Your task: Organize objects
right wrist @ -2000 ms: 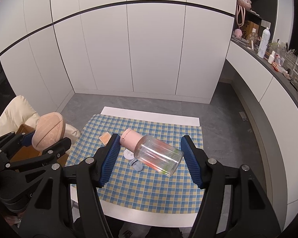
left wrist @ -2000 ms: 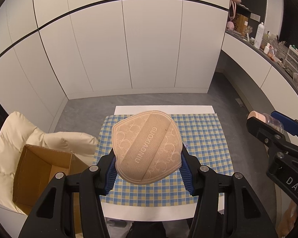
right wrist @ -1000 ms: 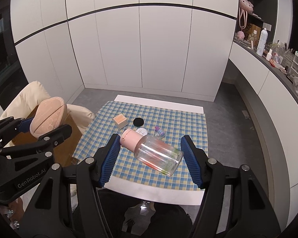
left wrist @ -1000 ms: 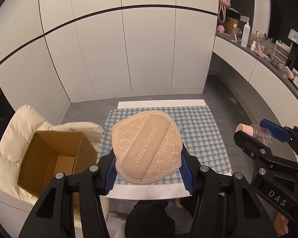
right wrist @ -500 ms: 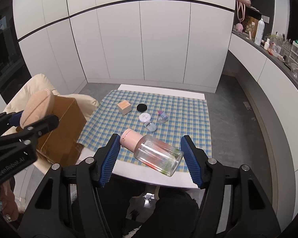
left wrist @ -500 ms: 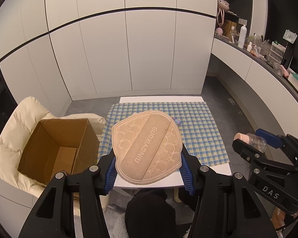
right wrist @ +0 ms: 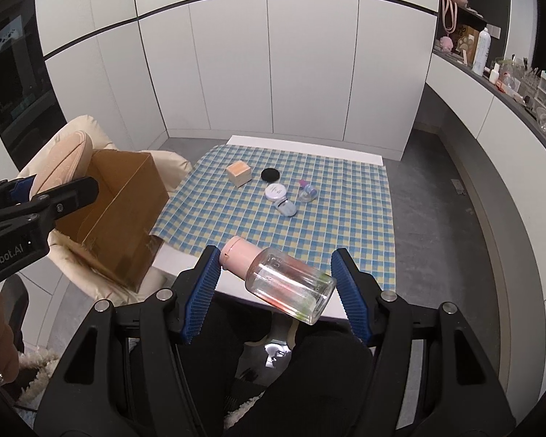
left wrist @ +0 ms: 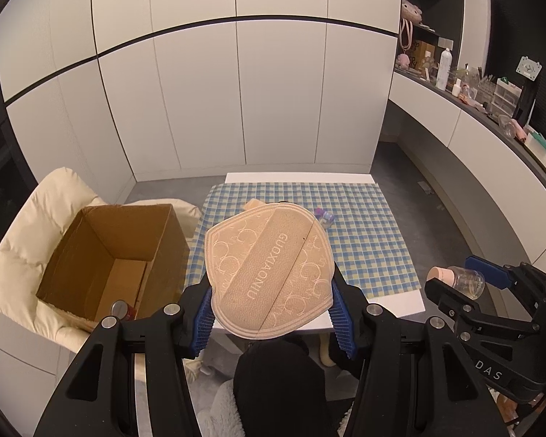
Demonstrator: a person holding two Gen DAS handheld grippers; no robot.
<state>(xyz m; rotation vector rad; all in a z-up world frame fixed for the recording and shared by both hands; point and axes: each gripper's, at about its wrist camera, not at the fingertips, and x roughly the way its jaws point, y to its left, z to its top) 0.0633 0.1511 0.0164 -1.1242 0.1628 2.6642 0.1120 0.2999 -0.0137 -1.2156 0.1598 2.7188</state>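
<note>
The worktop [right wrist: 345,218], under a blue-and-yellow checked cloth, carries 5 small leftovers: a wooden cube [right wrist: 238,174], a black disc [right wrist: 270,174], a white round compact [right wrist: 276,191], a pale blue clip-like piece [right wrist: 285,207] and a tiny clear bottle [right wrist: 307,192]. To its left an open cardboard box [left wrist: 113,258] sits on a cream padded chair [left wrist: 29,233], likely the collecting bin, since a can (only its top shows) already lies inside. The left claw [left wrist: 271,309] is clenched on a beige embossed pouch [left wrist: 269,269], pinched at its 2 side edges so the flat face stands up, just right of the box mouth. The right claw [right wrist: 275,287] grasps a clear jar with a pink cap [right wrist: 284,282], lying tilted between the blue pads, cap toward the left pad, off the worktop's near edge. Both loads hang in the air, probably bound for the box.
</note>
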